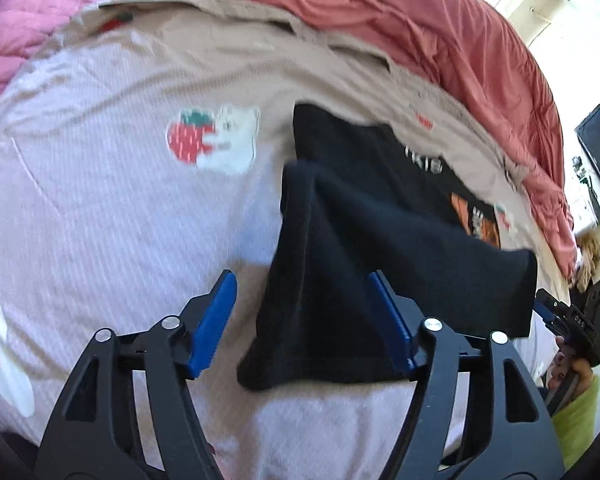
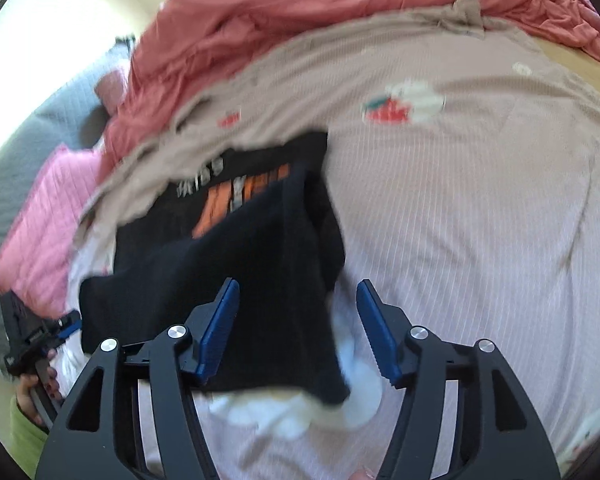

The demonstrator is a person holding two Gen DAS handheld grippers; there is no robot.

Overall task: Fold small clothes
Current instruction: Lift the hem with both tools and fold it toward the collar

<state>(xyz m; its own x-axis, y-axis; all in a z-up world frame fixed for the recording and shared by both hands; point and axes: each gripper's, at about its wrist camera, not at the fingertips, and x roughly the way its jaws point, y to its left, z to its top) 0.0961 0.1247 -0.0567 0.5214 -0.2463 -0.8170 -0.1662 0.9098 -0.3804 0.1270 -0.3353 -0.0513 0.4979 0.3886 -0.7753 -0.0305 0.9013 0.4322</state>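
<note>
A small black T-shirt (image 1: pixel 360 200) with an orange and white print lies on a pale pink striped sheet (image 1: pixel 120 220) printed with strawberries and white bears. Its near part is bunched up and doubled over the printed part. My left gripper (image 1: pixel 300 276) is open. The black cloth hangs loose between the jaws, against the right finger (image 1: pixel 388 320) and clear of the left one. In the right wrist view the same T-shirt (image 2: pixel 220 248) reaches between the jaws of my open right gripper (image 2: pixel 298 283). There it lies by the left finger (image 2: pixel 218 328) and apart from the right one.
A coral duvet (image 1: pixel 420 20) is heaped along the far side of the sheet, with a pink quilted blanket (image 1: pixel 40 0) beside it. A dark screen (image 1: pixel 598 148) hangs on the wall. A hand (image 2: pixel 36 384) in a green sleeve (image 2: pixel 24 432) holds the other gripper at the left edge.
</note>
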